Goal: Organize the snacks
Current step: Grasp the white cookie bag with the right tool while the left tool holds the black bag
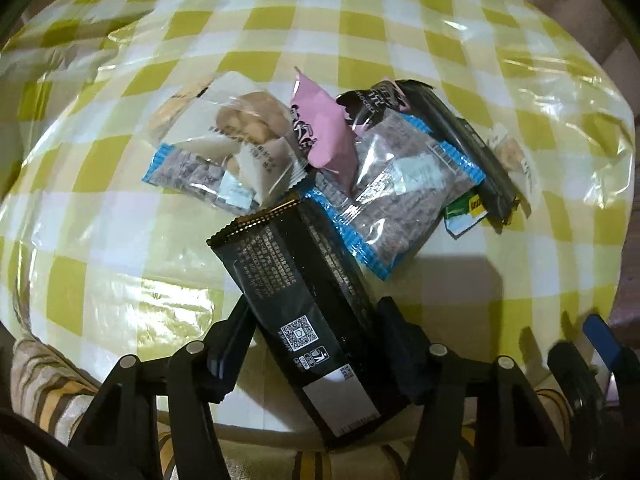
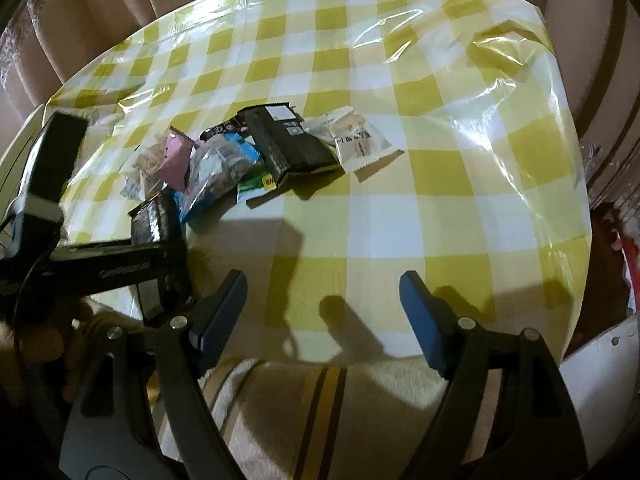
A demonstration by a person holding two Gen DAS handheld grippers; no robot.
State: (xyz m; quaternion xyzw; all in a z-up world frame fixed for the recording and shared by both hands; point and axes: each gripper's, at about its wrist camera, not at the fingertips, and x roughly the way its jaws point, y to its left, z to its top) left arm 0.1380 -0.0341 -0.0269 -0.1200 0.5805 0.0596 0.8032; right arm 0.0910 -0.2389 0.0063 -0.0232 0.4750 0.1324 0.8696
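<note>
Your left gripper pinched a black snack packet across its middle, both fingers pressed against its sides, printed back facing the camera. Just beyond its far end lay the snack pile: a pink packet, clear blue-edged packets, another black packet. Your right gripper stood with fingers spread, nothing between them, over bare checked tablecloth; the pile sat ahead and left of them.
</note>
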